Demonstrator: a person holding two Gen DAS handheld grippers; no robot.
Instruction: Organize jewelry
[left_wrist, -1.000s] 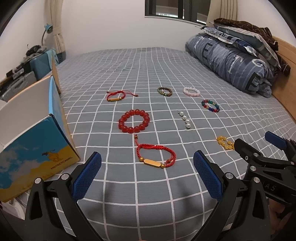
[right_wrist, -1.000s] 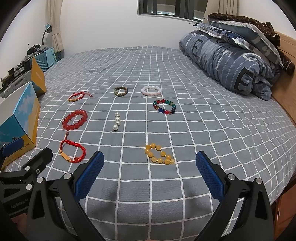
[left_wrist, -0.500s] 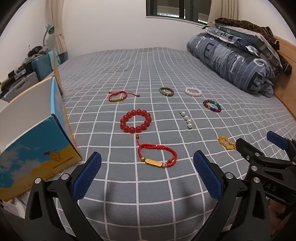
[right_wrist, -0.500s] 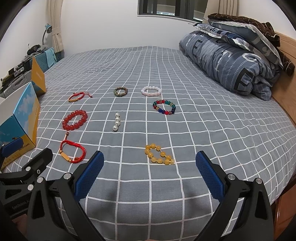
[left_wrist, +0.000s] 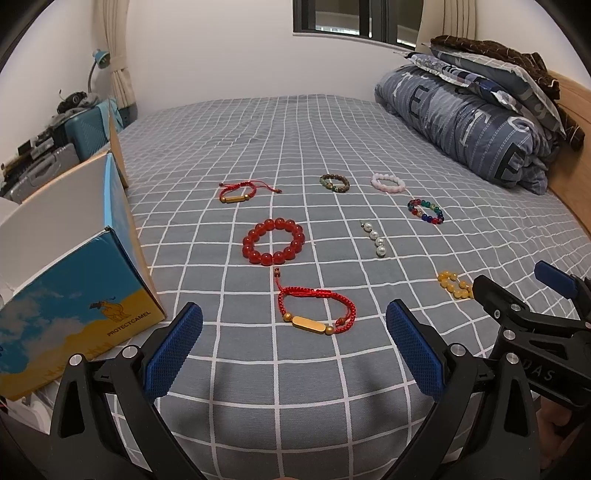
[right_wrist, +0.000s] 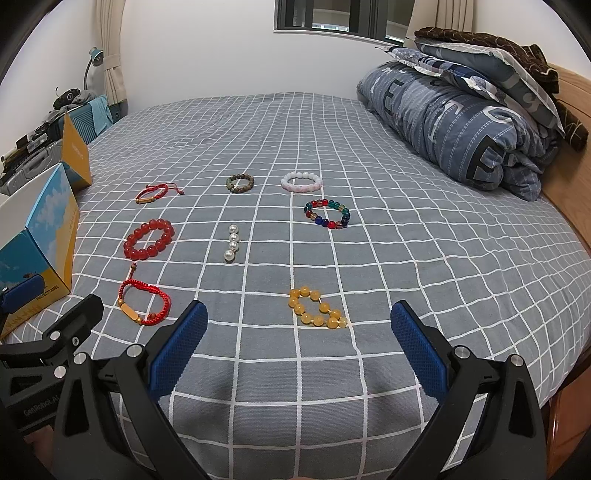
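Several bracelets lie on the grey checked bedspread (left_wrist: 295, 376). A red cord bracelet with a gold bar (left_wrist: 317, 311) lies just ahead of my open, empty left gripper (left_wrist: 293, 350). Beyond it lie a red bead bracelet (left_wrist: 273, 241), a second red cord bracelet (left_wrist: 238, 192), a pearl strand (left_wrist: 374, 239), and brown (left_wrist: 334, 182), pink (left_wrist: 388, 182) and multicoloured (left_wrist: 425, 211) bracelets. A yellow bead bracelet (right_wrist: 317, 308) lies just ahead of my open, empty right gripper (right_wrist: 299, 350). The open blue and yellow box (left_wrist: 70, 291) stands at the left.
A folded blue duvet (left_wrist: 465, 125) with pillows lies at the far right by the wooden headboard (left_wrist: 576, 147). A suitcase and clutter (left_wrist: 70, 122) stand beyond the bed's left edge. The bed's front edge is just below both grippers.
The left gripper has drifted slightly; the scene shifts a little in its view. The right gripper and all bracelets stay put.
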